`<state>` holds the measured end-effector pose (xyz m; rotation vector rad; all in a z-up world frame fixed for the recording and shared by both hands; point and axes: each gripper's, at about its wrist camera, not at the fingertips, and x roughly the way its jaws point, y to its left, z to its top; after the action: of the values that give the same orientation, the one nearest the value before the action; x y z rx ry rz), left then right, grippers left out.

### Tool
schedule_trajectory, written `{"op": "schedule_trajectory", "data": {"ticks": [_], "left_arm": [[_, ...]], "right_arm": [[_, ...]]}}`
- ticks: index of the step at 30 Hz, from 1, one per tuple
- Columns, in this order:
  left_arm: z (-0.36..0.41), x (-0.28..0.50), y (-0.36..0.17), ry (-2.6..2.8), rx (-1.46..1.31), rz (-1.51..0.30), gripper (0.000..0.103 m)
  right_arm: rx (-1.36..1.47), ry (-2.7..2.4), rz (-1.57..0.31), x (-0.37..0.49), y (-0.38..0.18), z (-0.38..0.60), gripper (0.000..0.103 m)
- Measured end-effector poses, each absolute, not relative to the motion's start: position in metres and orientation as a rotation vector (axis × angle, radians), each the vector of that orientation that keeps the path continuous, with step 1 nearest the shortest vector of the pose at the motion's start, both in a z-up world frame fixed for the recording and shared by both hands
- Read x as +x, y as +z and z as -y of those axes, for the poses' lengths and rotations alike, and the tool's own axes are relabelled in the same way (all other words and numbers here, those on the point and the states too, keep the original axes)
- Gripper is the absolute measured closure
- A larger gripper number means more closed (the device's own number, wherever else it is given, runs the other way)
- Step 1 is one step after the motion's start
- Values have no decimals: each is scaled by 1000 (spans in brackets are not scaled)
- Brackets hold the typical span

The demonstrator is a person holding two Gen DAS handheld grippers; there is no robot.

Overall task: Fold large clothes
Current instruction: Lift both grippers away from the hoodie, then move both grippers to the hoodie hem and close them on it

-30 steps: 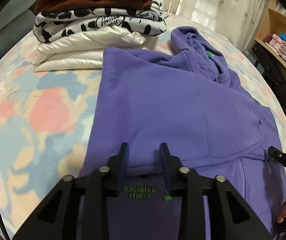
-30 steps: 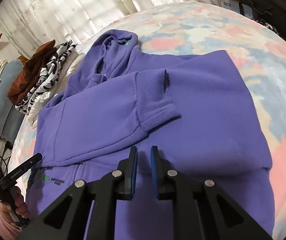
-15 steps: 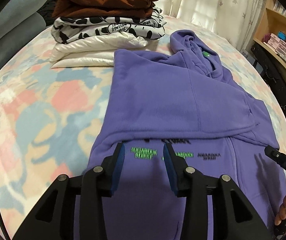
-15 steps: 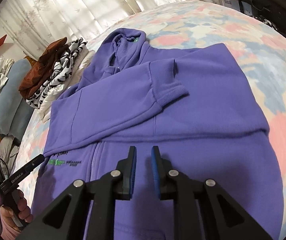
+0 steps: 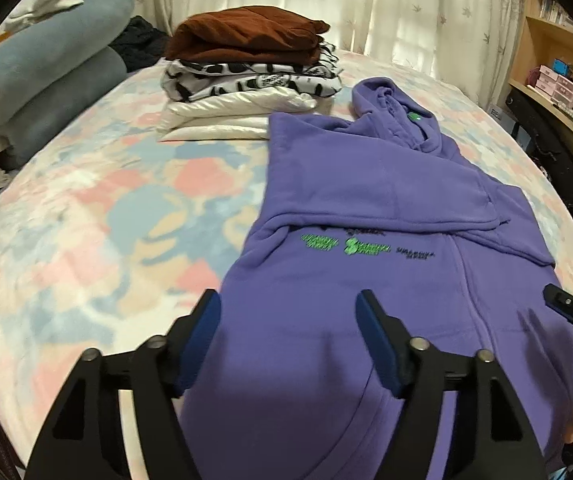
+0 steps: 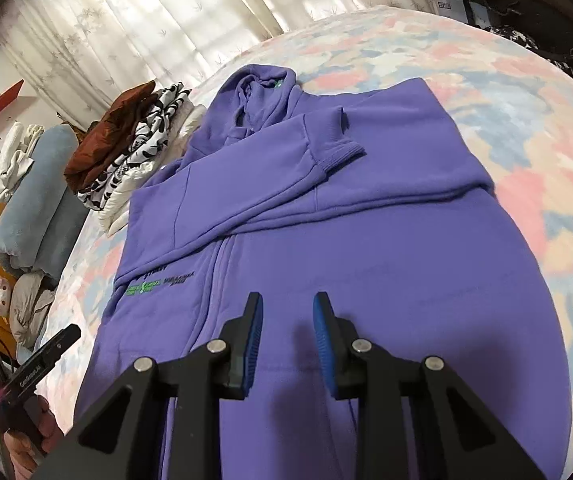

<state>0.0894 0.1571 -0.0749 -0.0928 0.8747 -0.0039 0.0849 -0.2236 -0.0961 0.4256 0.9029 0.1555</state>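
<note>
1. Both tools stood empty above the purple hoodie [image 5: 366, 184]: the left tool [image 5: 288, 338] had just been opening wide, the right tool [image 6: 286, 338] opening narrowly, nothing between either pair of jaws.
2. Risk, as I judged it: gripping the lower hem unevenly could drag the folded sleeves [image 6: 286, 168] loose or skew the next fold.
3. It lay flat on the bed [image 5: 86, 220], zip up, sleeves crossed over the chest, beside a stack of folded clothes [image 5: 246, 76].
</note>
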Motion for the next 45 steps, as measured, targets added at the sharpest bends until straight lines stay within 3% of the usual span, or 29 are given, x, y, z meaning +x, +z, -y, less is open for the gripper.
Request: {"op": "schedule_trajectory", "data": {"ticks": [14, 18, 25, 45], "left_arm": [[-190, 27, -92, 29, -121, -913, 33], [-193, 12, -97, -3, -114, -921, 30], [-211, -12, -103, -186, -182, -944, 29], [-250, -21, -126, -538, -328, -1014, 29]], "right_arm": [[430, 139, -898, 19, -99, 226, 77], [419, 141, -891, -1, -100, 229, 66], [403, 146, -888, -37, -96, 241, 65], [591, 284, -866, -116, -104, 353, 64]]}}
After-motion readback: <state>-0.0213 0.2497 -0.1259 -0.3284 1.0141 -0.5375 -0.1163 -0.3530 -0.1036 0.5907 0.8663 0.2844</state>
